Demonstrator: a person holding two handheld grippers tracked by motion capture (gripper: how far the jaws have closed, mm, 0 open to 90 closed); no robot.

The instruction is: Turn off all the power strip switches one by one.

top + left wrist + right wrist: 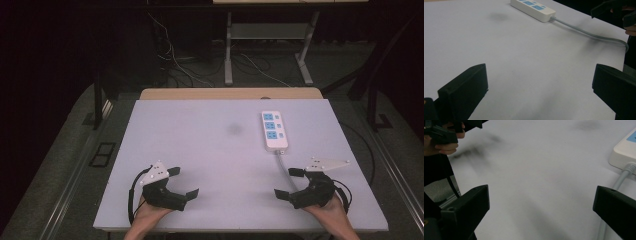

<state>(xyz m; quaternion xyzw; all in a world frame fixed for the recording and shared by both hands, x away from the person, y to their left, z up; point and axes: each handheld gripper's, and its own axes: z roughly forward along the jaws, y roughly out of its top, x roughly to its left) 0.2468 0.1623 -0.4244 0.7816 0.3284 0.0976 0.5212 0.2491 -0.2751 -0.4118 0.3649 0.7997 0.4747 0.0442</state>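
A white power strip (273, 130) with blue sockets lies on the right half of the pale table (210, 150); its grey cable (283, 165) runs toward the front edge. In the left gripper view the power strip (534, 9) sits far off with its cable (589, 35) trailing right. The strip's end (624, 152) and its cable (619, 182) sit at the right in the right gripper view. My left gripper (183, 182) rests near the front left, open and holding nothing. My right gripper (288, 183) rests near the front right beside the cable, open, holding nothing.
A faint dark smudge (234, 129) marks the table's middle. Beyond the table's far edge stand metal frame legs (228, 50) and loose cables (172, 60) on the floor. Dark rails (75, 170) run along the floor at both sides.
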